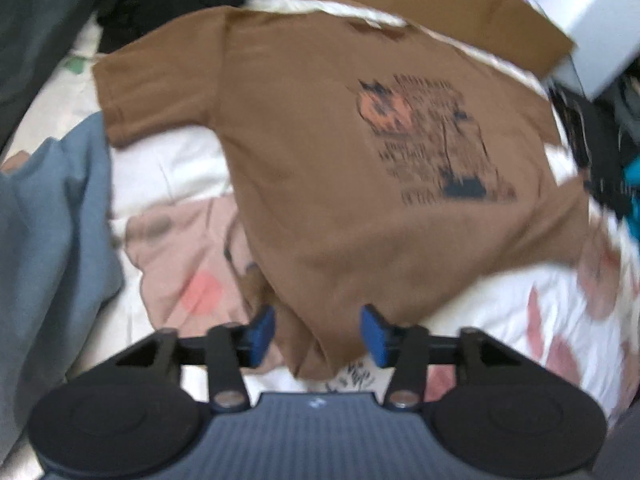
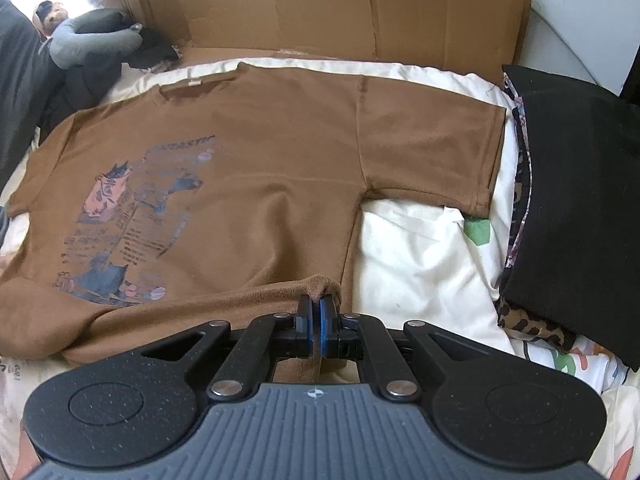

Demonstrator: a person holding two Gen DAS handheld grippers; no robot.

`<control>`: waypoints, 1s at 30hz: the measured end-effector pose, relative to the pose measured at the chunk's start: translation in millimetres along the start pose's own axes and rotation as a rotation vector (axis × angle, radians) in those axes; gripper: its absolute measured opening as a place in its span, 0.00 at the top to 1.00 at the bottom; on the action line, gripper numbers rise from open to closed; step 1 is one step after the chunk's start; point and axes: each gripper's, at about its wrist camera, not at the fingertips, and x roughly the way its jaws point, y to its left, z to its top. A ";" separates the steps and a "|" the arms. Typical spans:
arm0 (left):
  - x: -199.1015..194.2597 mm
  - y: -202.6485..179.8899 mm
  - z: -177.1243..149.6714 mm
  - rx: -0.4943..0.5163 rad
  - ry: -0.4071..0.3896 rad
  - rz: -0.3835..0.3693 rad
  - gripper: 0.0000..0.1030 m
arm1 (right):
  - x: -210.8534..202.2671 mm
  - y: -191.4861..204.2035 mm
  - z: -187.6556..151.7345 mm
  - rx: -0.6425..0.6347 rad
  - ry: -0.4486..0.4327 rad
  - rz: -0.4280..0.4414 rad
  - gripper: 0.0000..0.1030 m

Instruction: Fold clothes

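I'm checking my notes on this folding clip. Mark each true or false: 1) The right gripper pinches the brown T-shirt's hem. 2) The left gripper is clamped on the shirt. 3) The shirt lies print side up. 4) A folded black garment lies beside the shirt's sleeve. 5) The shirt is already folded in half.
1) True: the right gripper is shut on a bunched bit of the brown T-shirt hem.
2) False: the left gripper has its fingers apart, not pressing the shirt corner between them.
3) True: the print faces up.
4) True: the black garment lies there.
5) False: it lies spread out, sleeves out.
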 end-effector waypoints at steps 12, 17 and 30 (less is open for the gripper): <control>38.5 -19.2 -33.2 0.164 0.078 0.041 0.46 | 8.4 1.4 -3.8 -0.005 0.024 -0.034 0.99; 55.2 -26.4 -39.5 0.236 0.041 0.080 0.49 | 11.9 1.9 -8.9 -0.012 0.031 -0.034 0.98; 50.2 -31.0 -44.1 0.245 -0.008 0.041 0.90 | -1.1 -4.5 -43.7 -0.001 0.067 0.019 0.59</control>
